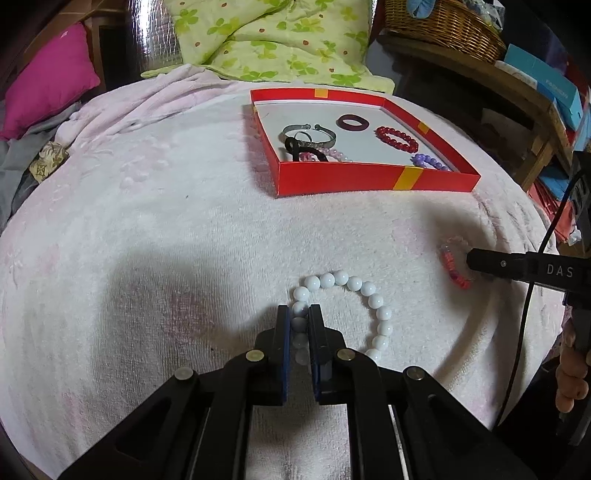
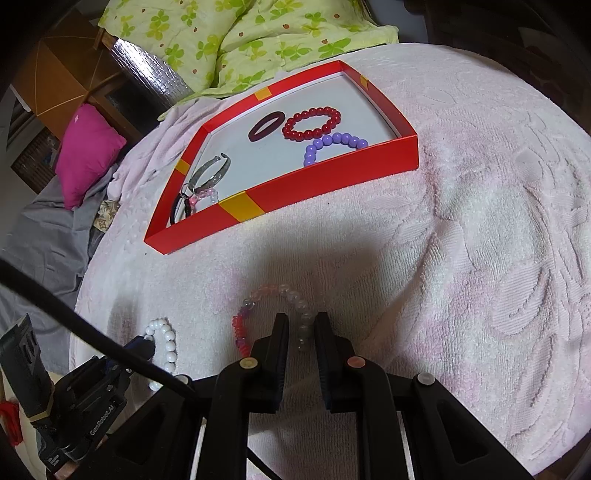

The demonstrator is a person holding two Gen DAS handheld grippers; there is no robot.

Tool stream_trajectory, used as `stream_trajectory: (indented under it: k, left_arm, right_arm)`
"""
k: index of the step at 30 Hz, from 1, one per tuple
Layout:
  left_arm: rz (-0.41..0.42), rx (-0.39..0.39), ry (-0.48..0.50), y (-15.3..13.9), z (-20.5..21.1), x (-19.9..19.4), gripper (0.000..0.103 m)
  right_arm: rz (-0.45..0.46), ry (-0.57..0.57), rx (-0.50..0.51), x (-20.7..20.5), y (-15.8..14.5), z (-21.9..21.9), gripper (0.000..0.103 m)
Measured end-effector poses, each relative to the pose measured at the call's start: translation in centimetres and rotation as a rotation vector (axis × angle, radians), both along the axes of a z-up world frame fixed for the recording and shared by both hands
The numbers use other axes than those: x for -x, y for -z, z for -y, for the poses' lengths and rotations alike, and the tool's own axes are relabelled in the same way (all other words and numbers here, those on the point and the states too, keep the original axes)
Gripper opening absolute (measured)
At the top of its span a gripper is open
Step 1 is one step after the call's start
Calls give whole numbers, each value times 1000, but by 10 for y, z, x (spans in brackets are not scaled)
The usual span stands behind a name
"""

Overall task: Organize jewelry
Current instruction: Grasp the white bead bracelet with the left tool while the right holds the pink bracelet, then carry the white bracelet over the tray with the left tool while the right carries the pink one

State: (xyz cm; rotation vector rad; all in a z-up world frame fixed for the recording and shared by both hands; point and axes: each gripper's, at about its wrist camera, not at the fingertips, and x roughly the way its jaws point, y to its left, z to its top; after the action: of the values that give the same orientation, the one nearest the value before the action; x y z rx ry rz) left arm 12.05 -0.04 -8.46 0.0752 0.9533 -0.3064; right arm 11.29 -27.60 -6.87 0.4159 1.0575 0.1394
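Observation:
My left gripper [image 1: 300, 314] is shut on a white bead bracelet [image 1: 369, 291] that lies on the pink towel [image 1: 147, 240]. My right gripper [image 2: 301, 321] is shut on a clear, pink and red bead bracelet [image 2: 258, 295]; it shows at the right of the left wrist view [image 1: 452, 262]. The red box [image 1: 369, 177] holds a silver bangle [image 1: 310, 134], a dark ring [image 1: 352, 122], a red bead bracelet [image 1: 397, 137], a purple bead bracelet [image 1: 428, 161], a pink bead bracelet [image 1: 332, 155] and a black hair tie [image 1: 293, 146].
A green floral quilt [image 1: 273, 40] lies behind the box. A magenta pillow [image 1: 48, 77] is at the far left. A wooden shelf [image 1: 517, 96] with a wicker basket [image 1: 443, 26] and boxes stands at the right.

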Motion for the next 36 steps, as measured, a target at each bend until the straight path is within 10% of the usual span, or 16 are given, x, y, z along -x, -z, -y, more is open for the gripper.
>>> stream_trajectory:
  k: [23, 36]
  left_arm:
    - [33, -100, 20, 5, 11, 3, 13]
    - [40, -111, 21, 5, 12, 3, 14]
  right_arm:
    - [20, -25, 37, -1, -1, -10, 30]
    - [75, -80, 295, 0, -4, -38, 16]
